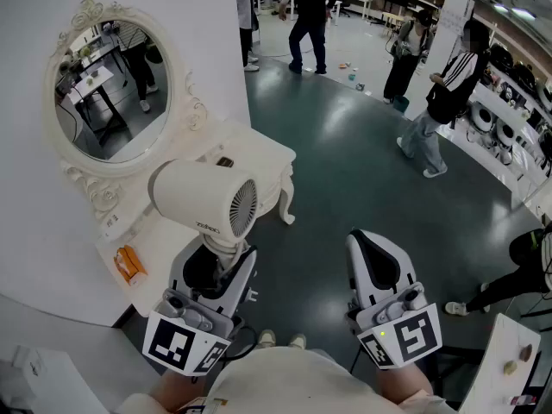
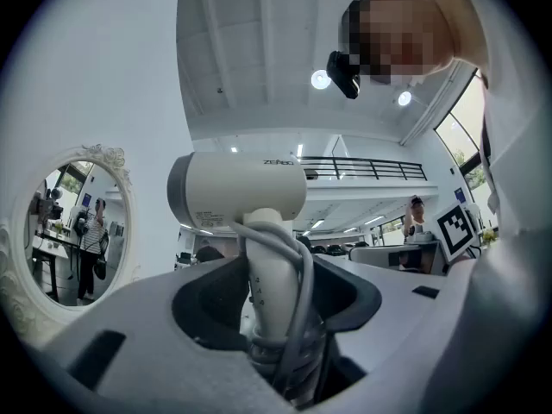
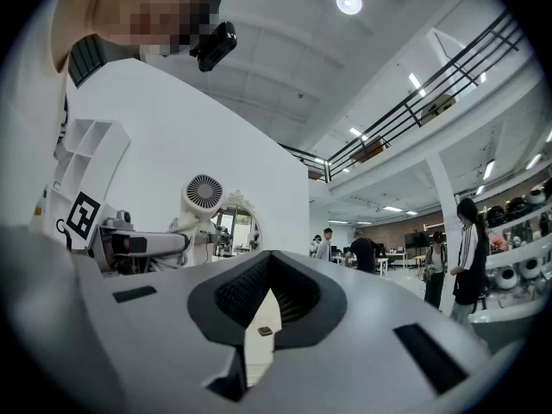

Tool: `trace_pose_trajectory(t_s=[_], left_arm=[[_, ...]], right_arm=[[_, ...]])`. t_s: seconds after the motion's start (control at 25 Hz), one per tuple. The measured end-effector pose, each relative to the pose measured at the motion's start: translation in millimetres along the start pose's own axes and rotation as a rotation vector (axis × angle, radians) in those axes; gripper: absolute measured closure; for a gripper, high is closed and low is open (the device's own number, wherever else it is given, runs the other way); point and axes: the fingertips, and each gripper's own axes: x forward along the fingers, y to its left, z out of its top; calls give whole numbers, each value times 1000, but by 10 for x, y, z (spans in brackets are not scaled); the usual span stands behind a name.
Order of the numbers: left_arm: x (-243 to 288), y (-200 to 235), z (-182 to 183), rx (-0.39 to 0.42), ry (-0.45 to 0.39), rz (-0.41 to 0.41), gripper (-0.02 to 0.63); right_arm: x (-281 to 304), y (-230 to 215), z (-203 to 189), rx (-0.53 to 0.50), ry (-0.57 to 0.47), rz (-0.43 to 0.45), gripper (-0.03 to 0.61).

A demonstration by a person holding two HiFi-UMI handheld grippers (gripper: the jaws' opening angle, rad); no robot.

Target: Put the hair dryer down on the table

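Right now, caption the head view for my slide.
Left gripper grips the dryer near the white table; right gripper shut and empty.

Through the feed I saw a cream hair dryer [image 1: 203, 198] with a grey rear band [image 2: 178, 192] and a pale grey cord [image 2: 304, 291]. The left gripper [image 1: 214, 266] and right gripper [image 1: 377, 261] were light grey with black pads [image 1: 200, 270]. Their marker cubes [image 1: 183, 343] bore black-and-white squares. The table [image 1: 259, 158] was white, the floor [image 1: 362, 179] dark teal, and a small packet [image 1: 129, 264] orange.

Bright, even light from round ceiling lamps [image 3: 348, 2]; both gripper views bend strongly and darken at their edges.
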Motion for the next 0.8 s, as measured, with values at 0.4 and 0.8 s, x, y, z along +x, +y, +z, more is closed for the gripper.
trace_pose_trajectory(t_s=[0.4, 0.8], left_arm=[[1, 70, -31, -8, 6, -1, 397], [22, 26, -69, -18, 11, -11, 397]], right_arm=[[68, 23, -64, -6, 8, -3, 558], [36, 3, -96, 4, 15, 0, 558]])
